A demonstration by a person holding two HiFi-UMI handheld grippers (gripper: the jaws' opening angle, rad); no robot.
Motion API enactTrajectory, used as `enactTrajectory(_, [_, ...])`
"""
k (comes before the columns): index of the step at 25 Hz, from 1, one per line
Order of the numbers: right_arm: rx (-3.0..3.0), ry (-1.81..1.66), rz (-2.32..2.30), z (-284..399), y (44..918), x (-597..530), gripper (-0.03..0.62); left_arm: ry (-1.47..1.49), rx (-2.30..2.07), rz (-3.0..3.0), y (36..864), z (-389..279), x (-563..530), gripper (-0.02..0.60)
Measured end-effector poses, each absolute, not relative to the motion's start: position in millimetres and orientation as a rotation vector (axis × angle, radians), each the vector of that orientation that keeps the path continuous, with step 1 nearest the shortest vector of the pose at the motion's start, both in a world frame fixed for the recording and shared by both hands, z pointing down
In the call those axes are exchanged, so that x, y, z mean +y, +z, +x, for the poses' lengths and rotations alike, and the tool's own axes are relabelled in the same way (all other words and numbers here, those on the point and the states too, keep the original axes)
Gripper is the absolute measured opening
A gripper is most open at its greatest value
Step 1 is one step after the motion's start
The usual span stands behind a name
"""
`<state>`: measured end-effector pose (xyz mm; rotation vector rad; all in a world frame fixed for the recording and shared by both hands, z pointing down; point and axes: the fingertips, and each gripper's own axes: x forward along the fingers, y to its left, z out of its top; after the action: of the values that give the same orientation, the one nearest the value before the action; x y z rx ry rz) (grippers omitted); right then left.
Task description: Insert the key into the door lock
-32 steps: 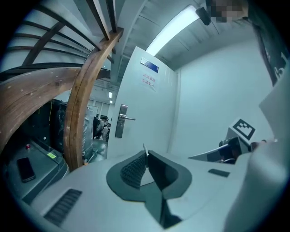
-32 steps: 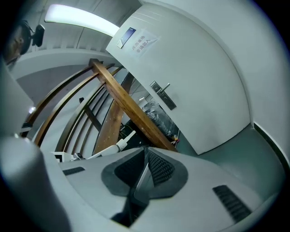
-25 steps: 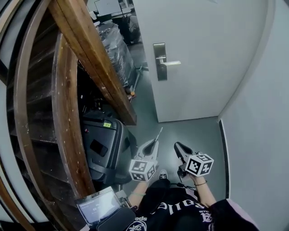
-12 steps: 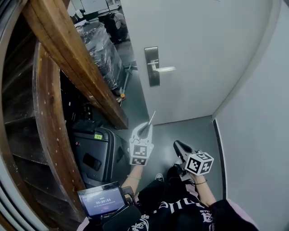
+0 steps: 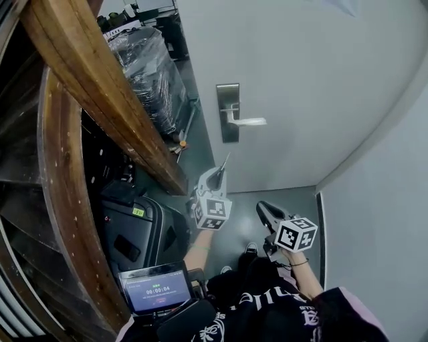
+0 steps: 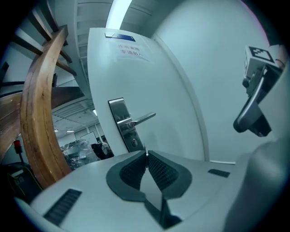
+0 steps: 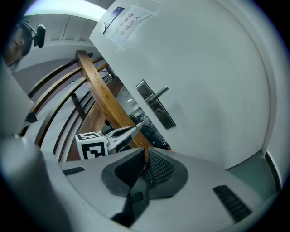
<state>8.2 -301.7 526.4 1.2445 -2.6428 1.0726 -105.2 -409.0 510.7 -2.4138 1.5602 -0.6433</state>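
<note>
Now, approach step: your left gripper pinches the key (right gripper closed, empty); steer toward the lock at twelve o'clock.

Chunky curved wooden stair beams left of the left gripper fingers, plastic-wrapped stack beyond them, grey floor below, plain white wall off right, strip light overhead.

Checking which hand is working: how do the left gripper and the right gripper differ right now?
The left gripper is shut on the key; the right gripper is shut on nothing. The left gripper points up toward the door lock; the right gripper sits lower, nearer the person. Both have their jaws together.
</note>
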Motion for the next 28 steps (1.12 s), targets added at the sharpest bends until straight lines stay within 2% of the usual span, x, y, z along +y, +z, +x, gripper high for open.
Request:
enactTrajectory(7, [-2.633, 1.071, 1.216, 31, 528, -351, 0.035, -0.813, 1.542, -2.248, 522, -98, -467, 0.021])
enactTrajectory(11, [-2.63, 1.073, 1.187, 36, 530, -366, 0.035, -0.693, 1.661, -2.405, 521, -98, -488, 0.021])
enactTrajectory(15, [-2.626, 1.079, 1.17, 38, 533, -373, 0.035, -0.443, 1.847, -2.639, 523, -97, -498, 0.02])
enactTrajectory(22, [-2.625, 1.096, 1.158, 40, 538, -373, 0.035, 0.321, 2.111, -2.996, 515, -97, -504, 0.02])
enactTrajectory(28, [-2.609, 1.103, 1.157, 44, 545, -366, 0.035, 0.701, 2.209, -3.07, 526, -101, -513, 0.021])
